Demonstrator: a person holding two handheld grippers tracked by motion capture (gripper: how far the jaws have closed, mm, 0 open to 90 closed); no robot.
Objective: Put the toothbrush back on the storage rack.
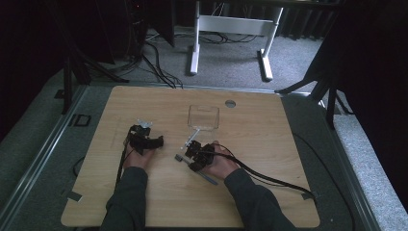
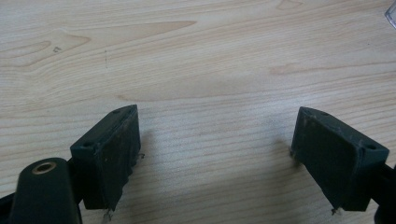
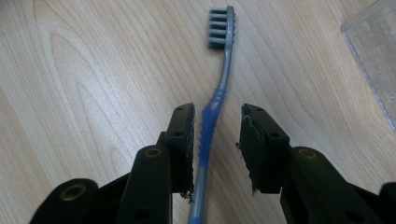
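Toothbrush (image 3: 211,122): flat on table (image 1: 269,144), handle between right gripper (image 3: 215,149) jaws.
Right jaws: apart, straddling blue grip; left pad touching or nearly so.
Long axis: along jaws, bristles ahead.
Nearer hand: right.
Left gripper (image 2: 215,158): agape, nothing held.

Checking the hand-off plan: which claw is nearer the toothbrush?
Right. The right claw straddles the toothbrush handle, jaws open either side. The left claw sits open over bare table, off to the side.
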